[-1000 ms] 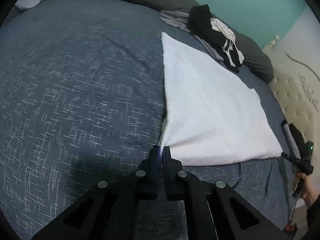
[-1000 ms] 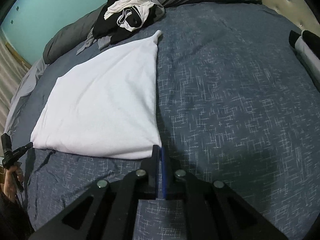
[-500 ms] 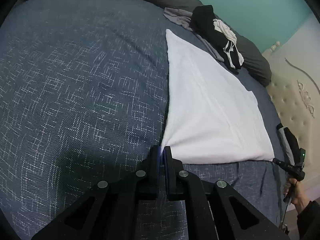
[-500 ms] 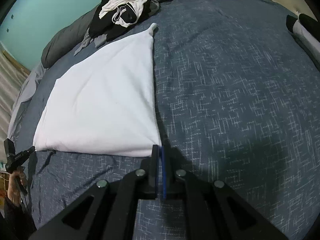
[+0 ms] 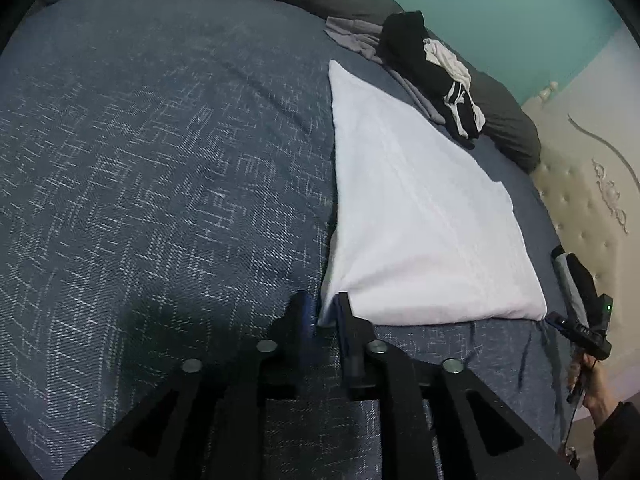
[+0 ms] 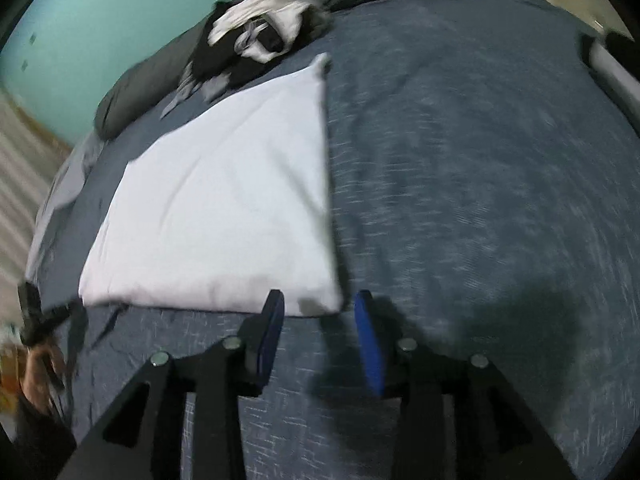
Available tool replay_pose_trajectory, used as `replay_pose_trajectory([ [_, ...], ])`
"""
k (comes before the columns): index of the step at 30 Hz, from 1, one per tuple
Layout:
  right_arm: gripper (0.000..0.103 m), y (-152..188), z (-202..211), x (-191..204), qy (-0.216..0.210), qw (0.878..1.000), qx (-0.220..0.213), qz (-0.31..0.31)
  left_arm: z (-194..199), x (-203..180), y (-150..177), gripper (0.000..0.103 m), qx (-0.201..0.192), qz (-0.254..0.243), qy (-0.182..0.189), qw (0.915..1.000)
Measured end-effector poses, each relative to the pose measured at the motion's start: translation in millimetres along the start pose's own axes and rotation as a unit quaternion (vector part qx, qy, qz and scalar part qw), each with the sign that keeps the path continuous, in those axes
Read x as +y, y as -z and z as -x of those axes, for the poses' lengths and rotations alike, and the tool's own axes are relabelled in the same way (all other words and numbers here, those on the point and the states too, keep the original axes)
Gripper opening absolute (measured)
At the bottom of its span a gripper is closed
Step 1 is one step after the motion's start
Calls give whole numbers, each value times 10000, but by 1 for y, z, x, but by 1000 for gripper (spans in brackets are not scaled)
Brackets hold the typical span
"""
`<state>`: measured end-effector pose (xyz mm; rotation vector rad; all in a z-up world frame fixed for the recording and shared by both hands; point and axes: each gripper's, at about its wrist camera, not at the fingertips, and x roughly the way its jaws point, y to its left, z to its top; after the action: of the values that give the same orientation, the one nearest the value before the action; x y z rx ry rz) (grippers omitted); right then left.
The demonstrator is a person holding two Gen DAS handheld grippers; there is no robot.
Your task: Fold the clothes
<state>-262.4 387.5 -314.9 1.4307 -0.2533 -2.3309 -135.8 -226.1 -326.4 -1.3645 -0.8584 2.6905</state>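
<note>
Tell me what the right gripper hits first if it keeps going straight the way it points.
The right gripper is open, with the near corner of the white cloth just ahead between its fingers. Going straight, it would probably meet that corner first, lying on the bed; motion blur leaves depth uncertain.

text: none legible | labels: none | brands: none | numbers: none | signs: none
</note>
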Motion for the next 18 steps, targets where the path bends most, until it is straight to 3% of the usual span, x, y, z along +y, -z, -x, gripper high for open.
replay_pose_trajectory([
  [2,37,-2,-10,9,53,9998,113,148,0,1,-1,36,-28,30,58,10000],
  [4,37,-2,-18,14,127,9993,198,285,-2,2,-2,36,-15,41,138,9999],
  [6,29,1,-23,15,124,9992,261,292,-5,1,-2,36,14,-4,202,9998],
  [8,12,1,-23,14,108,9993,222,274,-9,0,-2,34,49,-53,274,9996],
  [9,9,1,-22,13,131,9994,185,274,-11,-1,-2,29,77,-75,274,9996],
  [10,5,2,-20,12,122,9995,145,244,-13,-2,-2,7,103,-102,245,9996],
  [11,1,2,-19,10,151,9996,93,211,-14,-2,-2,4,130,-142,207,9996],
  [18,0,1,1,-22,660,9970,-281,-296,-4,-4,-4,3,-52,-208,33,9998],
])
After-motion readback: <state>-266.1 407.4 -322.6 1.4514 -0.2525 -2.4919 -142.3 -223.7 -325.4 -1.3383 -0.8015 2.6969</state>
